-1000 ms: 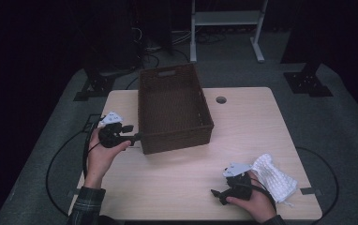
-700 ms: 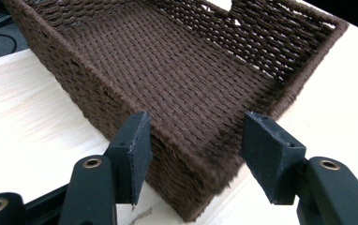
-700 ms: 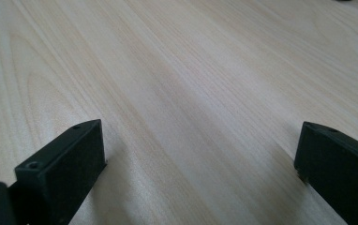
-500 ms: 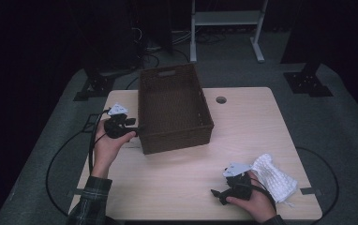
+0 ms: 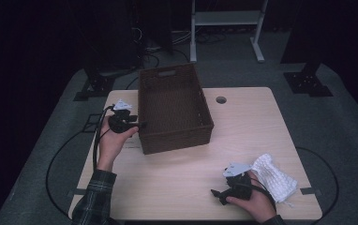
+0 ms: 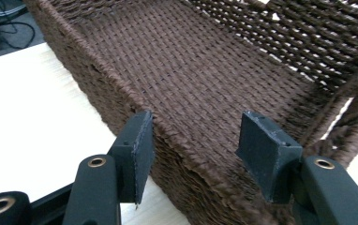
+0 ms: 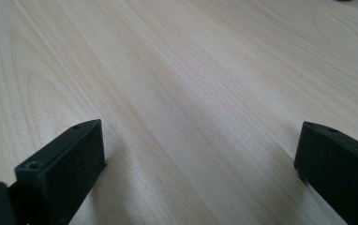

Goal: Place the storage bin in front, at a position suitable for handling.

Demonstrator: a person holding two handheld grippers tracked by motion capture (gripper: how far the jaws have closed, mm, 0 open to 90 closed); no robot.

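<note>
Since 1.0 s ago: left hand-held gripper [image 5: 135, 124] moved up along the basket's left side, from near the front-left corner to about mid-wall. Brown wicker basket [image 5: 174, 110] shifted slightly back with it. Right hand-held gripper [image 5: 220, 194] unchanged, same spot near the front edge.

Left hand-held gripper: jaws wide, straddling the basket's left wall rim, one jaw outside over the desk [image 5: 177, 187], one inside over the woven floor. In the left gripper view [image 6: 193, 154] the outer pad [image 6: 137, 152] sits just beside the wall; inner pad [image 6: 266, 154] is apart from it, so not clamped on the rim. Handle cutout in the end wall shows at the right of that view.

Right hand-held gripper: jaws wide, nothing between them, bare light wood under them in the right gripper view [image 7: 200, 164]. It's low over the desk; contact can't be told.

Basket: upright on the desk, left of centre toward the back, long axis roughly front to back, empty as far as visible. Handle slot visible in the far end wall.

White knit cloth [image 5: 274, 178]: bunched on the desk at front right, just beside the right hand [image 5: 254, 204], touching or nearly so.

Round cable hole [image 5: 221, 100] in the desk just right of the basket's far end. Left sleeve is plaid [image 5: 95, 199].
</note>
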